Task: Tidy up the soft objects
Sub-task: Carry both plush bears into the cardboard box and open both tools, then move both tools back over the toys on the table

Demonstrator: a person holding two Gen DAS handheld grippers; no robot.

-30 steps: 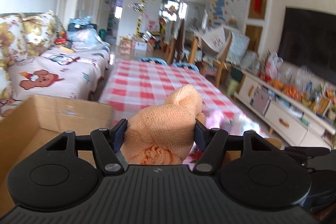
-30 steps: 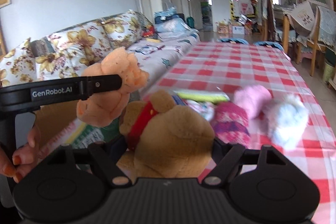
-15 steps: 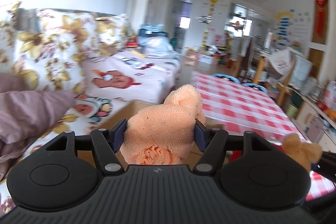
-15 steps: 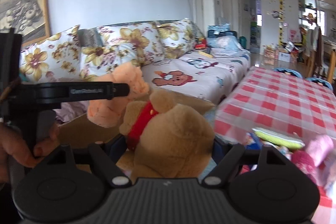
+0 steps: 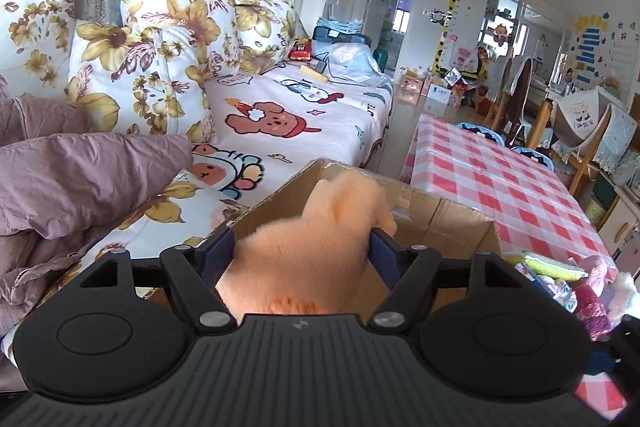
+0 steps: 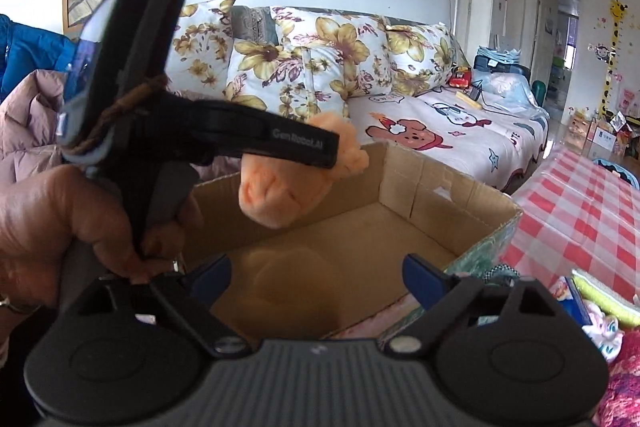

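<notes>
My left gripper (image 5: 302,247) is shut on an orange plush toy (image 5: 312,251) and holds it over the open cardboard box (image 5: 436,223). From the right wrist view the left gripper (image 6: 316,147) holds the same orange toy (image 6: 280,195) above the box (image 6: 440,195). My right gripper (image 6: 316,273) is open and empty above the box's near side. A blurred tan shape (image 6: 288,267) shows inside the box below it; I cannot tell what it is.
A floral sofa (image 5: 160,47) with a cartoon sheet stands behind the box. A purple jacket (image 5: 72,179) lies at left. A red checked table (image 5: 500,179) stretches to the right, with several soft toys (image 5: 580,287) beside the box.
My right gripper has opened and the brown bear is no longer in it. Both grippers have swung left from the table to over the box. The left still holds the orange toy.
</notes>
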